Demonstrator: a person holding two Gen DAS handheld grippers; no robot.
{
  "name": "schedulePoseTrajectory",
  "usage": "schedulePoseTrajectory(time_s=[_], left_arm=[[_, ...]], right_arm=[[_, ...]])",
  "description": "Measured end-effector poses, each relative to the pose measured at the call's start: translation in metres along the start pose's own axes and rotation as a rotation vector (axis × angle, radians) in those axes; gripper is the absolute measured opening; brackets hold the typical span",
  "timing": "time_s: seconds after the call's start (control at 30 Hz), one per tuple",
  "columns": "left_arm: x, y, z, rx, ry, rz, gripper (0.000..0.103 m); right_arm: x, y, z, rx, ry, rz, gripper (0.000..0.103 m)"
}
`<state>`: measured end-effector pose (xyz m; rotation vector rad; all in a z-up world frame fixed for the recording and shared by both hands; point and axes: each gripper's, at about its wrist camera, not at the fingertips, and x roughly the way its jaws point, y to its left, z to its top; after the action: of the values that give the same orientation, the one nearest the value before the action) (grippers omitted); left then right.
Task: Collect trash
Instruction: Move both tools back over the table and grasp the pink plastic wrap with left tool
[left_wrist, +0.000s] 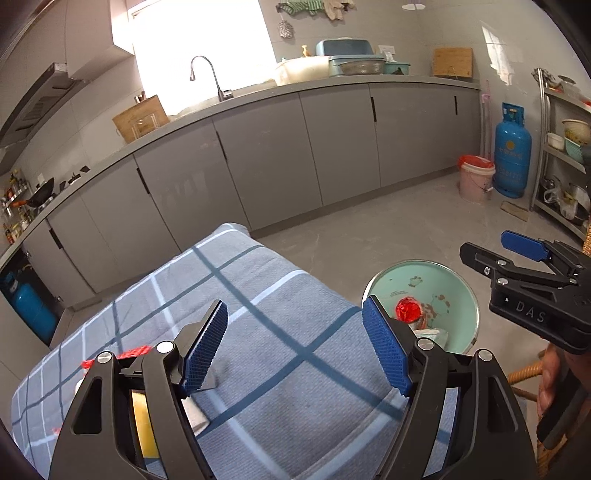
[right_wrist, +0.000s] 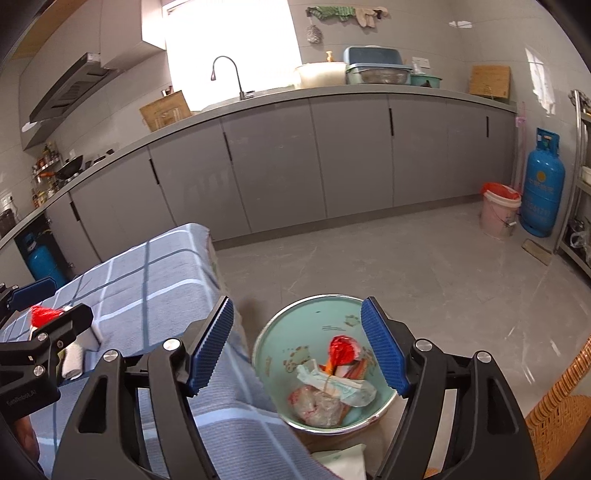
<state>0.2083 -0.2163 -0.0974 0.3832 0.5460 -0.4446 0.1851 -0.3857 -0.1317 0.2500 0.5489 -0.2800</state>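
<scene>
A mint-green trash bin (right_wrist: 275, 341) stands on the floor beside the table, holding a red crumpled wrapper (right_wrist: 343, 350), a white tissue (right_wrist: 340, 384) and a clear bag (right_wrist: 316, 404). My right gripper (right_wrist: 297, 345) is open and empty above the bin; it also shows in the left wrist view (left_wrist: 495, 251). My left gripper (left_wrist: 295, 345) is open and empty over the blue checked tablecloth (left_wrist: 258, 295). The bin also shows in the left wrist view (left_wrist: 456, 295). On the table lie a red wrapper (right_wrist: 42, 315), a white roll (right_wrist: 74, 360) and a yellow item (left_wrist: 146, 424), partly hidden by my left gripper.
Grey kitchen cabinets (right_wrist: 295, 158) with a sink tap (right_wrist: 225, 74) run along the back. A pink bucket (right_wrist: 498, 212) and blue gas cylinder (right_wrist: 543, 192) stand at the right, next to a metal shelf (left_wrist: 561, 155). A wicker chair (right_wrist: 554, 417) is at my right.
</scene>
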Motion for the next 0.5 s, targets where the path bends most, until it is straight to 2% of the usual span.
schedulePoseTrajectory(time_s=[0.2, 0.5], left_arm=[[-0.015, 0.026, -0.011, -0.029, 0.000, 0.043, 0.075], [-0.025, 0.068, -0.040, -0.085, 0.041, 0.116, 0.075]], right_arm=[[-0.004, 0.031, -0.002, -0.048, 0.010, 0.041, 0.072], [-0.006, 0.077, -0.007, -0.115, 0.028, 0.095, 0.073]])
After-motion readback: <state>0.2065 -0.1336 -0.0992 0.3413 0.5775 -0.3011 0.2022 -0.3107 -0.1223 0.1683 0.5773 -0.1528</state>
